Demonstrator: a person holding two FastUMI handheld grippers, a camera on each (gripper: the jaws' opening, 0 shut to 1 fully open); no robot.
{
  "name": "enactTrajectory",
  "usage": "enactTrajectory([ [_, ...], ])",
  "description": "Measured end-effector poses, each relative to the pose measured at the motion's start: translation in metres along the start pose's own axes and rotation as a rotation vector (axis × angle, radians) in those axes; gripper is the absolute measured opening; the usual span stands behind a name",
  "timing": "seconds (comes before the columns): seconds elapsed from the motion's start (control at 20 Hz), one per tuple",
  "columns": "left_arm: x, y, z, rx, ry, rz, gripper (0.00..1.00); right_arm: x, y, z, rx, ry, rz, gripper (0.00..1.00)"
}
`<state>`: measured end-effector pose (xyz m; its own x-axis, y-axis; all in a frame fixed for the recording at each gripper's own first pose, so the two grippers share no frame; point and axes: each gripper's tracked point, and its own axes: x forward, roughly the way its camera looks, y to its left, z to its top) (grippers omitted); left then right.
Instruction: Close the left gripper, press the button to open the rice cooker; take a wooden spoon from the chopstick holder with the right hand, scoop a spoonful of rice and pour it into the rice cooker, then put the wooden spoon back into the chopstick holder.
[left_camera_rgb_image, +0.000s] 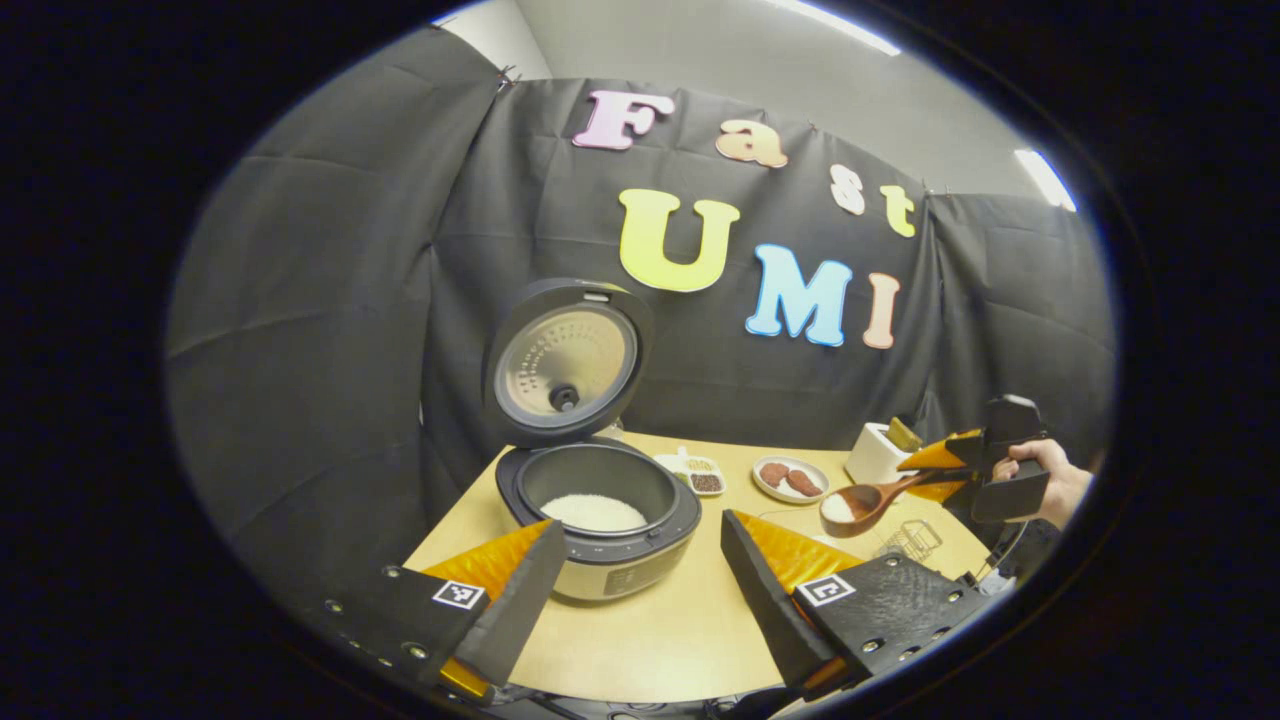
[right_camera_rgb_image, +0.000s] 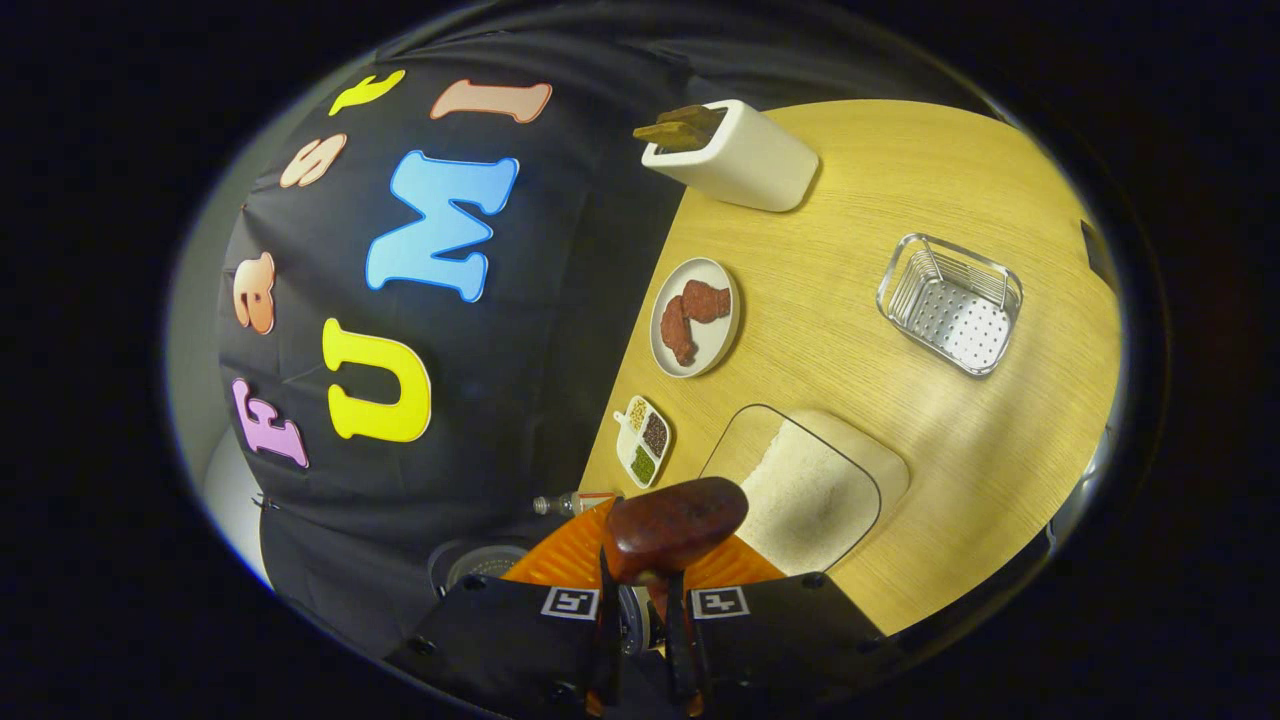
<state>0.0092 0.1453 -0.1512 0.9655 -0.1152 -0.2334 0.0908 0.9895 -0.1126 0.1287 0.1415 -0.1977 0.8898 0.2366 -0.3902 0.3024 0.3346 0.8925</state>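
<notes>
The rice cooker (left_camera_rgb_image: 600, 520) stands open at the table's left, its lid (left_camera_rgb_image: 565, 360) upright and white rice in its pot. My left gripper (left_camera_rgb_image: 640, 590) hangs open just in front of it, holding nothing. At the right, a hand (left_camera_rgb_image: 1055, 485) holds my right gripper (left_camera_rgb_image: 925, 475), shut on the handle of the wooden spoon (left_camera_rgb_image: 865, 500). The spoon is held level above the table to the right of the cooker, with rice in its bowl. In the right gripper view the spoon's back (right_camera_rgb_image: 675, 525) sits between my right gripper's (right_camera_rgb_image: 643, 585) fingers, beside the clear rice tray (right_camera_rgb_image: 805, 490). The white chopstick holder (right_camera_rgb_image: 735, 155) stands at the table's back.
A plate with red-brown pieces (right_camera_rgb_image: 697, 315), a small divided dish (right_camera_rgb_image: 645, 440) and a small bottle (right_camera_rgb_image: 570, 503) lie along the table's back edge. A metal wire basket (right_camera_rgb_image: 950, 300) sits near the front right. Part of the cooker's rim (right_camera_rgb_image: 480, 560) shows beside the spoon.
</notes>
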Motion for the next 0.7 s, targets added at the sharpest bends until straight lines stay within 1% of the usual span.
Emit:
enactTrajectory([
  [0.15, -0.001, 0.007, -0.002, 0.006, 0.003, 0.011, 0.98, 0.004, 0.024, -0.005, -0.022, 0.008, 0.030, 0.19],
  [0.25, -0.004, 0.019, -0.001, 0.019, -0.007, 0.037, 0.97, 0.011, 0.042, -0.013, -0.050, 0.021, 0.049, 0.19],
  [0.45, -0.004, 0.044, 0.003, -0.013, -0.017, 0.080, 0.97, 0.023, 0.083, -0.035, -0.053, 0.068, 0.106, 0.19],
  [0.5, -0.004, 0.050, 0.003, -0.023, -0.020, 0.091, 0.98, 0.027, 0.091, -0.040, -0.056, 0.077, 0.116, 0.15],
  [0.55, -0.005, 0.056, 0.002, -0.030, -0.022, 0.103, 0.98, 0.032, 0.099, -0.046, -0.059, 0.084, 0.120, 0.19],
  [0.7, -0.005, 0.071, 0.002, -0.043, -0.027, 0.135, 0.97, 0.045, 0.125, -0.060, -0.075, 0.100, 0.141, 0.19],
])
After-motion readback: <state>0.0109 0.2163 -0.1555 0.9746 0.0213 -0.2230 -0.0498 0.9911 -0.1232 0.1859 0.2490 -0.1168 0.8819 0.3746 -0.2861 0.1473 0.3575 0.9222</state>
